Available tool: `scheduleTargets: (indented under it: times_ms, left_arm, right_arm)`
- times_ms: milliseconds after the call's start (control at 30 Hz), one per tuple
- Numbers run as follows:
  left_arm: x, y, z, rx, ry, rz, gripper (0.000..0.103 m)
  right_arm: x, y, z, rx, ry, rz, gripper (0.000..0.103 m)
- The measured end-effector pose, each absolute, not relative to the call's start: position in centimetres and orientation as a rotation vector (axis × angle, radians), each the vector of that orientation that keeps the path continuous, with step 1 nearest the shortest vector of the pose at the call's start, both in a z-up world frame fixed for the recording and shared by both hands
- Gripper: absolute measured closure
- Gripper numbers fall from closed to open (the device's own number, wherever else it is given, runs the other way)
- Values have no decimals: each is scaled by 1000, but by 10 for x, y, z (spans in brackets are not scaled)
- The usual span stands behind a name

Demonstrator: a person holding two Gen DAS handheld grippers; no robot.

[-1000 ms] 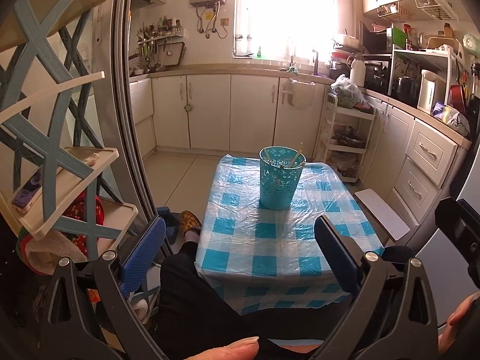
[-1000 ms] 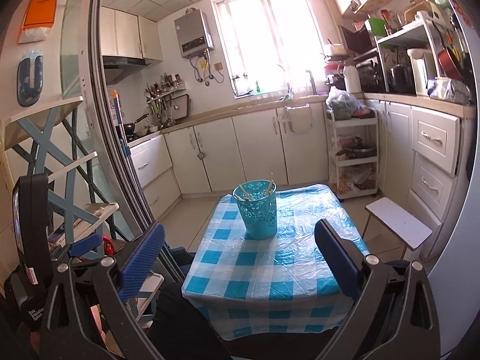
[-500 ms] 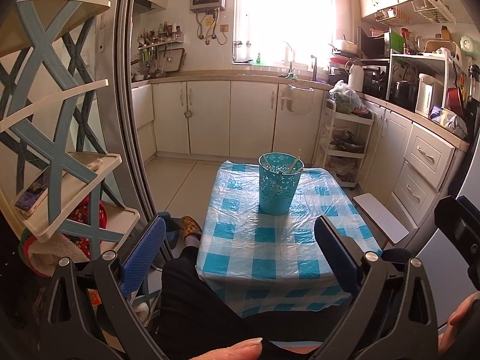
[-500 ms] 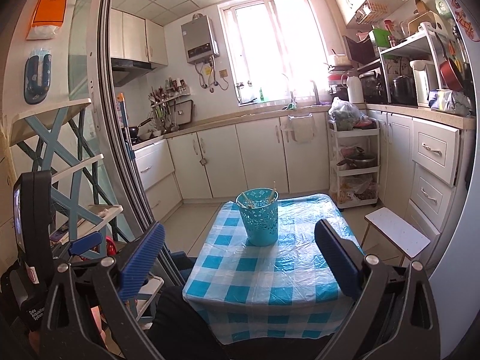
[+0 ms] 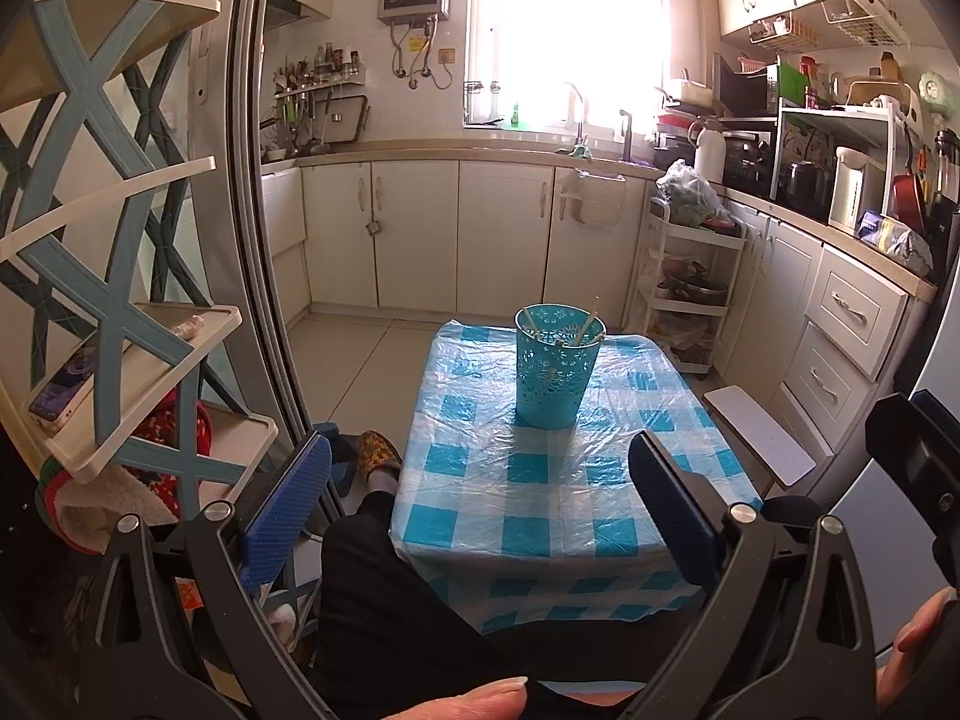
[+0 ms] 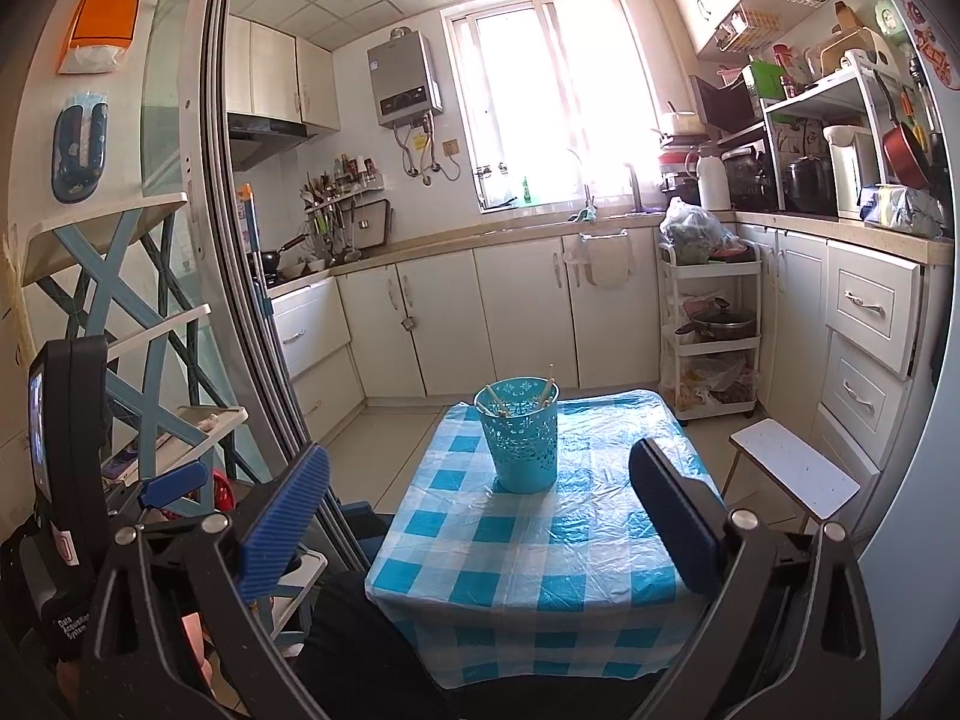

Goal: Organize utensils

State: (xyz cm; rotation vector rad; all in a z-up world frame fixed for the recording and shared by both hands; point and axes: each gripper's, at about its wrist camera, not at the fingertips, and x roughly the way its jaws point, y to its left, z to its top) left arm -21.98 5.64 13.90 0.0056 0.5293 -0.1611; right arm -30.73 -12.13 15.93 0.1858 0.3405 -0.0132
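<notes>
Blue-and-white checked plastic covers the small table [image 5: 540,480] in a cream-cupboard kitchen. A teal perforated holder [image 5: 558,366] with chopsticks [image 5: 585,327] stands mid-table, well beyond both grippers. Left gripper [image 5: 480,510] and right gripper [image 6: 480,510] hold ribbed blue fingers [image 6: 282,516] spread, empty.

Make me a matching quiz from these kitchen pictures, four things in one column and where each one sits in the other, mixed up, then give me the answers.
Things
1. teal perforated cup
2. chopsticks
3. phone
4. white stool

Places
A. on the blue-and-white shelf rack at the left
B. standing on the checked tablecloth
C. on the floor to the right of the table
D. inside the cup, tips above its rim

Pairs: 1-B, 2-D, 3-A, 4-C
</notes>
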Motion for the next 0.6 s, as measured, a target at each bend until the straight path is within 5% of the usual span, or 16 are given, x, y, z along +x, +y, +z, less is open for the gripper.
scheduleTargets:
  times_ms: [600]
  left_arm:
    - [-220,57,139,5,529,-162,7]
  right_arm:
    - [-307,-120,158,182,341,-10,7]
